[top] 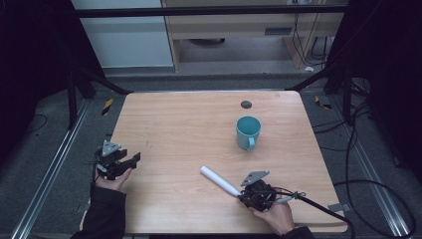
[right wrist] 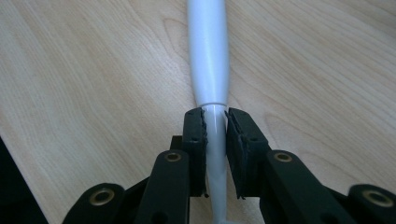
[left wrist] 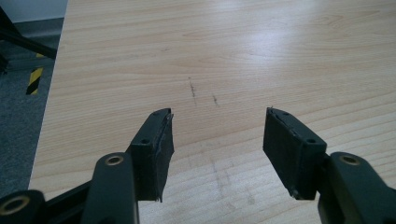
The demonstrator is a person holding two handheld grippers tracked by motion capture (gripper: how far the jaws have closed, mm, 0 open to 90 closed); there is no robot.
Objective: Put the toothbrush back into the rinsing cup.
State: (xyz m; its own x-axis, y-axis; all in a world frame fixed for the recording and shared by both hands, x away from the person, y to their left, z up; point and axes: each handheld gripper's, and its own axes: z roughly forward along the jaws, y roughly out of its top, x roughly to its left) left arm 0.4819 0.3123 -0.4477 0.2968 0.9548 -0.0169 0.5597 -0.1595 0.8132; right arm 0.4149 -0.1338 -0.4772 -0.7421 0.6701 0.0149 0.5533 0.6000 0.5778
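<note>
While right gripper (right wrist: 215, 122) pinches white tube (right wrist: 208, 56) low on counter (top: 189, 124), left gripper (left wrist: 218, 135) fingers wide, idle. Likely next: lift, carry toward far teal mug (top: 248, 131).

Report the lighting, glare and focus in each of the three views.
High view: the table is evenly lit, the surroundings fall into darkness, and the teal mug is sharp enough to read. Left gripper view: a pale glare patch washes the wood at upper right beyond the open left tool. Right gripper view: the white tube in the right tool looks soft, with a bright sheen.
</note>
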